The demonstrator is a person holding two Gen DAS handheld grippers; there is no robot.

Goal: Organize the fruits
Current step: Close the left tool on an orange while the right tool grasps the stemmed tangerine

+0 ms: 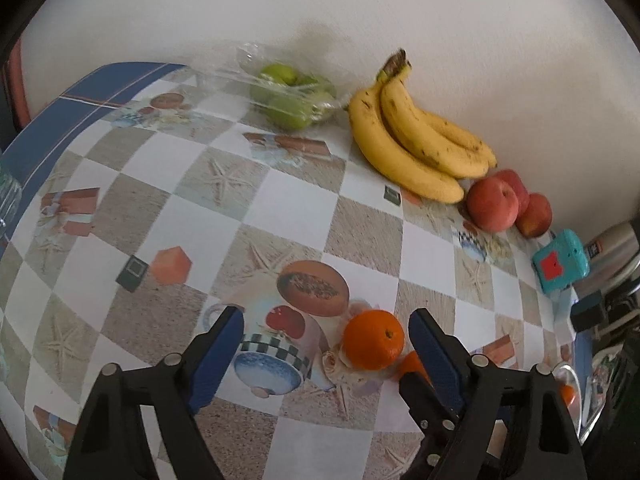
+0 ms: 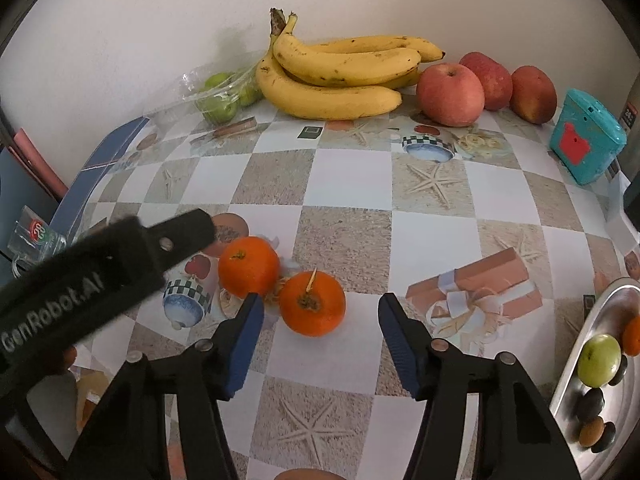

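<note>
Tabletop (image 2: 344, 184) under a chequered cloth, filling both views. Along the wall at the top of the right view: bananas (image 2: 332, 76), three apples (image 2: 450, 94), a bag (image 2: 222, 94) of green fruit at upper left. Tray (image 2: 604, 300) at the lower right edge, already carrying small fruit. In the lower middle, two oranges, close together and possibly touching: left orange (image 2: 248, 266) and stemmed orange (image 2: 312, 304).

Right gripper (image 2: 320, 332) released, fingers (image 2: 246, 332) spread either side of the stemmed orange, clear gaps both ways, nothing grasped. Left gripper (image 1: 326, 340) likewise released and wide, left orange between its fingers but nearer the right one, apparently not pressed.

Handling, as a judgement: firm, round, fairly light, peel slightly dimpled and giving a fair hold; prone to rolling if nudged on one side only. Best taken across the widest part, fingers level with the middle, away from the stem. Moderate squeeze enough; hard clamping likely to bruise.

Left view only: stemmed orange reduced to a sliver behind the right finger, tray barely glimpsed at the edge. Right view only: both oranges whole, tray contents, and the left gripper's body slanting in from the left.
</note>
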